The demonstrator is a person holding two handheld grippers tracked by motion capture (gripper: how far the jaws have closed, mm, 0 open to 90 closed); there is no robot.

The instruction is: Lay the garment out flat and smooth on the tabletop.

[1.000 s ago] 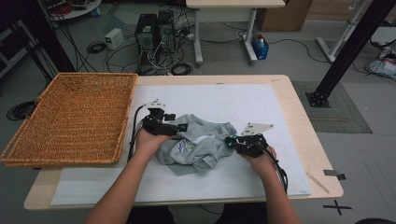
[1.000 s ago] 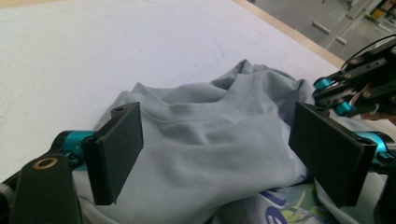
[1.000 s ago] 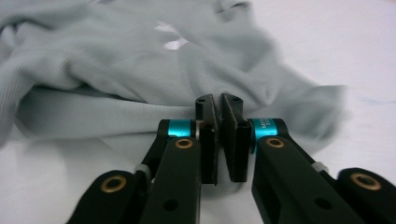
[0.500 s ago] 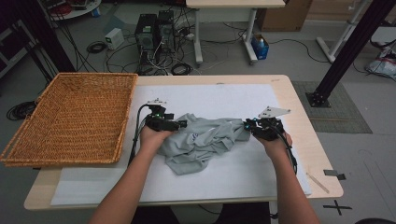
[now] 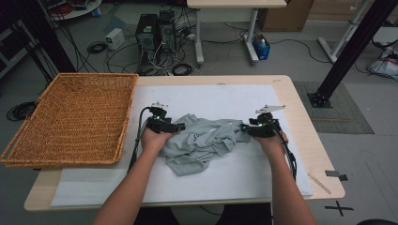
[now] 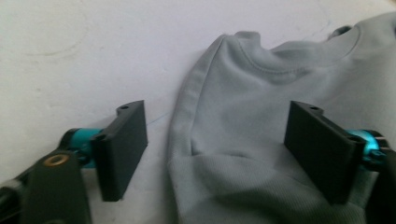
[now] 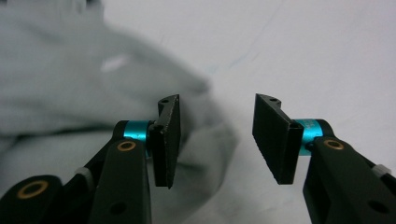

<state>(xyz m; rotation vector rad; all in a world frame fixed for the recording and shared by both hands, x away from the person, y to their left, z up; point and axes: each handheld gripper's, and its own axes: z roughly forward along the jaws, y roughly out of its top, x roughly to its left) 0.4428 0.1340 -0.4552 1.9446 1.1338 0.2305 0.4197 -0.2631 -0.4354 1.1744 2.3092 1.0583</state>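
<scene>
The shirt (image 5: 204,143) lies crumpled in the middle of the white mat (image 5: 220,101) on the table (image 5: 300,103), between my two hands. It is grey, with a ribbed collar that shows in the left gripper view (image 6: 299,60) and a small pale print on the front. The cloth is bunched into folds, one arm of it stretched toward my right hand.

My left gripper (image 5: 174,126) sits at the shirt's left edge. Its jaws have just been closing a little, yet they stand wide and released; in the left gripper view (image 6: 217,149) the cloth lies between them without either pad pressing on it.

My right gripper (image 5: 246,130) is at the shirt's right end. Its jaws have just been opening; in the right gripper view (image 7: 217,140) they stand apart over the mat, with the shirt (image 7: 93,93) behind the left jaw and nothing clamped between them.

A wicker basket (image 5: 70,117) rests on the table's left side, near the shirt but apart from it. Nothing lies between the shirt and the basket. Beyond the table, on the floor, are computer towers (image 5: 152,35) with tangled cables (image 5: 117,54), and a second table's legs (image 5: 225,33).
</scene>
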